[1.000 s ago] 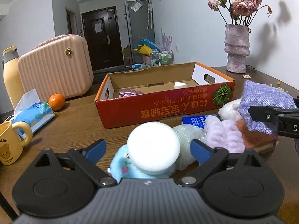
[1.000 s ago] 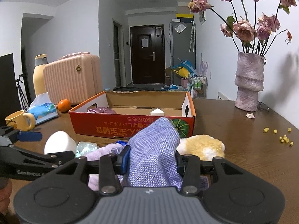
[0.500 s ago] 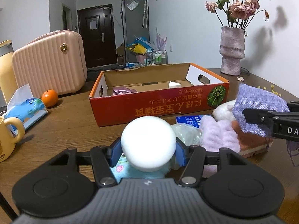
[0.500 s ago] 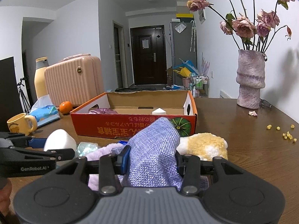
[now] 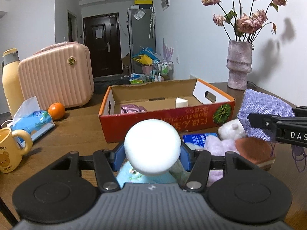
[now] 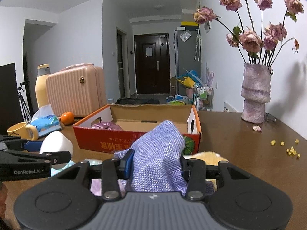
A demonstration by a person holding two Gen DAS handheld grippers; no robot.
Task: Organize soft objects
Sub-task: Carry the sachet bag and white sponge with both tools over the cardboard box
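Progress, judged from the present layout: partly done. Ahead of both tongs stands the cardboard box (image 5: 167, 115), open at the top, already holding a crumpled purple cloth (image 5: 132, 108) toward its left end and a small white wedge (image 5: 181, 102) toward its right. Still outside the box, in a heap just in front of and below the tongs: a light blue plush (image 5: 134, 176), a clear crinkled packet (image 5: 178, 172), a fluffy lilac piece (image 5: 218, 145), a white plush (image 5: 230, 129), a rust-brown pad (image 5: 255, 151), and a yellow fleecy piece (image 6: 208, 156) right of the right-hand tongs. Flat blue pack (image 5: 199, 138) also in the heap; soft or not, cannot tell.

Left gripper (image 5: 152, 156): just closed, now clamped on the white foam puff (image 5: 152, 146), blue pads pressed against both flanks. Puff rounded, matte, smooth, bulging well above the fingers; slight flattening at the sides suggests easy compression. Position: between the left tongs, raised clear above the heap, short of the box front wall.

Right gripper (image 6: 155, 163): clamped on the lilac woven pouch (image 6: 159, 153). Coarse open weave, limp, folded to a peak above the fingers, drawstring hanging loose below. Position: between the right tongs, just short of the box's near right corner.

Remaining, as a judgement: carry both held pieces forward over the box wall, release inside, then return for the heap.
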